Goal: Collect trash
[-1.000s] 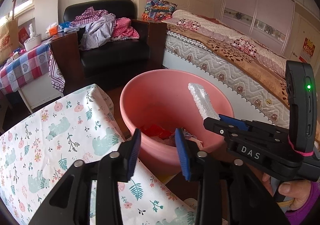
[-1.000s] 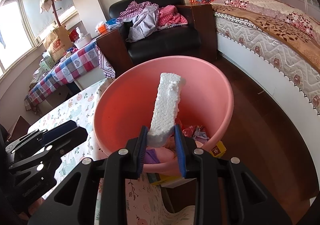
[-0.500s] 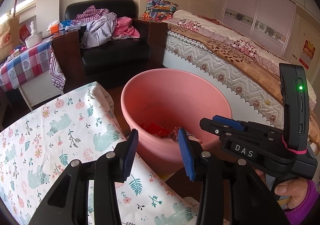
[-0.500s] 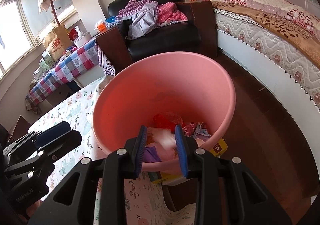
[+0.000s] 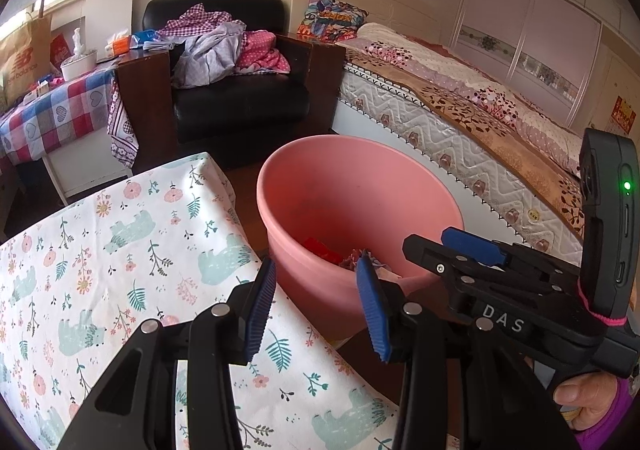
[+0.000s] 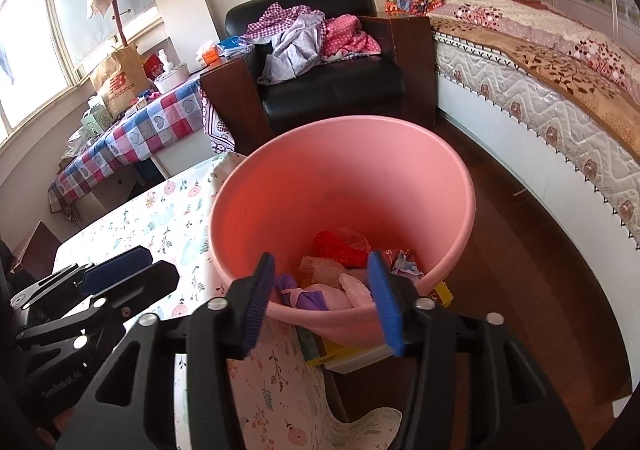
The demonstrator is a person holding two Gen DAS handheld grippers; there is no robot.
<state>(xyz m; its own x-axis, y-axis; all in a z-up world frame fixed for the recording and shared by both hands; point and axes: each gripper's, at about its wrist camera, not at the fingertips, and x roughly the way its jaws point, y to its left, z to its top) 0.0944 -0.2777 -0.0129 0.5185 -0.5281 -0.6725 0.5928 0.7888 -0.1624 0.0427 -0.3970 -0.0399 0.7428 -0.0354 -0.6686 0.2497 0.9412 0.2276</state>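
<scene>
Both pairs of tongs stand wide apart and hold nothing: the left tongs hover over the near edge of the table with the white cloth printed with bears and flowers, and the right tongs hang just above the near rim of the round pink plastic tub. The trash lies in the tub's bottom: red and clear plastic wrappers, purple scraps, crumpled bits. All of it looks light, soft and crinkly, liable to slip, so pinch a bunched fold rather than a flat face. The tub, stiff and light, is best taken by its rim.
</scene>
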